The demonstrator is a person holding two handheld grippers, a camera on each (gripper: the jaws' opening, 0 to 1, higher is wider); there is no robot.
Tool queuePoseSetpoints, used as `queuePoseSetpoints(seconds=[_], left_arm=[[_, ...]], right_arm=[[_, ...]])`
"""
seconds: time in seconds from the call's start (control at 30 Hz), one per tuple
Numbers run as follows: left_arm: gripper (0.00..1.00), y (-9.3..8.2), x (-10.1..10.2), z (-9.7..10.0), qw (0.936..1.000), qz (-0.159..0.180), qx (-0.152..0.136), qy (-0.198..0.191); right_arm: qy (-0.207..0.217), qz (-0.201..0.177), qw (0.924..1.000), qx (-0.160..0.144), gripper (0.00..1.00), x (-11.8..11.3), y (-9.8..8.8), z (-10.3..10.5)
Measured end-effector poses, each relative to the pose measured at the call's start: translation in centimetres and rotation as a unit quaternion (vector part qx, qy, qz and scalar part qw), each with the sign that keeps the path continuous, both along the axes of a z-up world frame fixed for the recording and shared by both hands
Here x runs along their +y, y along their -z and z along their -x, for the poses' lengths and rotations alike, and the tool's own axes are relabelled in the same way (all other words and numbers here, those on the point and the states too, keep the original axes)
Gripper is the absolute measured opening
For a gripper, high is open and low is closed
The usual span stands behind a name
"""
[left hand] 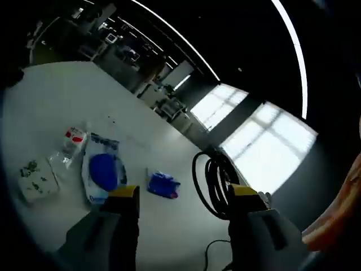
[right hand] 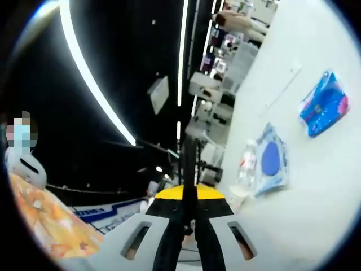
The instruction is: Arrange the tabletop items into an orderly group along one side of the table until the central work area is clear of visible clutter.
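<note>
White table (left hand: 67,96) takes up most of the left gripper view, tilted w/ the camera roll, and runs down the right side of the right gripper view. Left gripper (left hand: 183,195) hangs above the table, well off the surface, jaws spread wide apart, yellow tips up, nothing between them. Right gripper (right hand: 189,195) is rolled hard sideways so the table stands nearly vertical in its view; jaws pressed together on a black cable (right hand: 188,169), which runs up out of the yellow tips and down between the grey jaw bodies.

Same black cable shows as a coiled bundle in the left gripper view, raised above the table edge just beside the left gripper's right jaw.

On the table, biggest first: clear bag w/ a blue round thing inside (left hand: 102,172), lying flat, just past the left jaw tip. Next to it, on its left, a clear plastic bottle w/ red label (left hand: 70,144), lying on its side. Further left, a small white pack w/ green print (left hand: 36,179), apart from the bottle. Right of the bag, a small blue packet (left hand: 162,185), on its own, between the two jaws as seen.

Person's orange patterned sleeve (right hand: 48,220) at lower left of the right gripper view.
</note>
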State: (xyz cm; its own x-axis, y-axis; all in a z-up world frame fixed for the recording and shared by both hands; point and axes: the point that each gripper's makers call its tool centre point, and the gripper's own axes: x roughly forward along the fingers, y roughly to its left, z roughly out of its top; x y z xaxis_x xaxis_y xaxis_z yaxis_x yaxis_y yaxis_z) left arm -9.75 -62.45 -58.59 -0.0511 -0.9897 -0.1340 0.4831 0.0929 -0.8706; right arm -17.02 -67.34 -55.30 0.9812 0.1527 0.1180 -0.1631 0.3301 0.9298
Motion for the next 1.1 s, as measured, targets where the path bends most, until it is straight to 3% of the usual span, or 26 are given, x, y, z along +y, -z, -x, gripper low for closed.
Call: queuePoseSetpoints(seconds=[0.07,0.1,0.2,0.27,0.37,0.6,0.7,1.0,1.1], left_arm=[[0.54,-0.3,-0.4,1.2,0.9992,0.015,0.031,0.019],[0.48,-0.4,-0.6,2.2,0.9988,0.016,0.02,0.042],[0.3,-0.1,-1.5,2.7,0.9984,0.015,-0.023,0.05],[0.19,0.0,-1.8,3.0,0.9977,0.018,-0.02,0.062],[0.18,1.3,-2.3,3.7,0.997,-0.012,-0.007,0.076],[0.11,4.6,-2.1,6.2,0.9844,-0.072,-0.079,0.14],[0.1,5.9,-2.4,6.7,0.9842,-0.088,-0.069,0.138],[0.06,7.5,-3.1,7.1,0.9833,-0.121,-0.06,0.122],[0.05,7.3,-3.2,7.1,0.9805,-0.118,-0.085,0.132]], right_arm=[[0.002,0.0,1.0,0.0,0.02,0.0,0.0,0.1],[0.004,0.002,1.0,0.003,0.02,-0.1,0.2,0.1],[0.005,0.009,0.9997,0.021,0.02,-0.2,1.0,0.3],[0.011,0.013,0.9991,0.038,0.02,-0.5,1.8,0.6],[0.025,0.007,0.9981,0.056,0.02,-1.2,2.7,1.1],[0.045,0.029,0.9898,0.132,0.03,-1.9,6.2,2.9],[0.053,0.023,0.9842,0.168,0.03,-2.2,7.8,3.4],[0.076,0.041,0.9742,0.208,0.04,-3.2,9.6,3.8],[0.075,0.067,0.9692,0.224,0.04,-3.5,10.2,3.8]])
